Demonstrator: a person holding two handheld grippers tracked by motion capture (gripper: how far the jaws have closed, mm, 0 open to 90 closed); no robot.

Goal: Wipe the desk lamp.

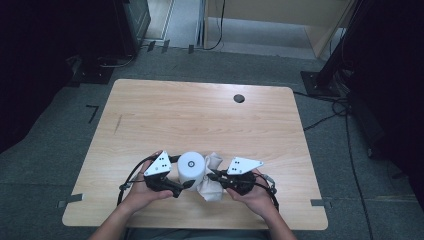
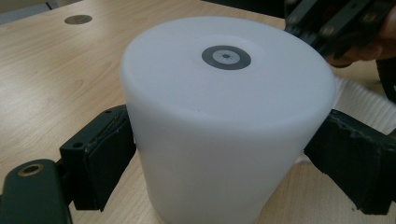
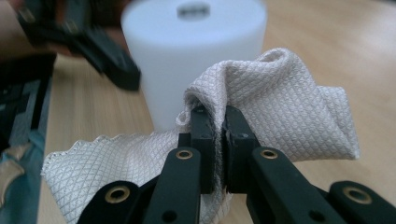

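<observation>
A white cylinder (image 1: 191,168) with a small grey ring mark on its top stands near the table's front edge. My left gripper (image 1: 186,185) is shut on the cylinder (image 2: 224,121), its two black pads pressing the sides low down. A cream waffle-weave cloth (image 1: 210,186) lies bunched against the cylinder's right side. My right gripper (image 1: 214,177) is shut on a fold of the cloth (image 3: 275,107), which rises crumpled over the jaws in front of the cylinder (image 3: 196,51). In the left gripper view, the right gripper (image 2: 336,23) sits just beyond the cylinder's top.
The wooden table (image 1: 200,115) has a dark round grommet (image 1: 239,98) near its far edge. Grey carpet, cables and black stands surround the table. A person's hands (image 1: 142,195) hold both grippers at the front edge.
</observation>
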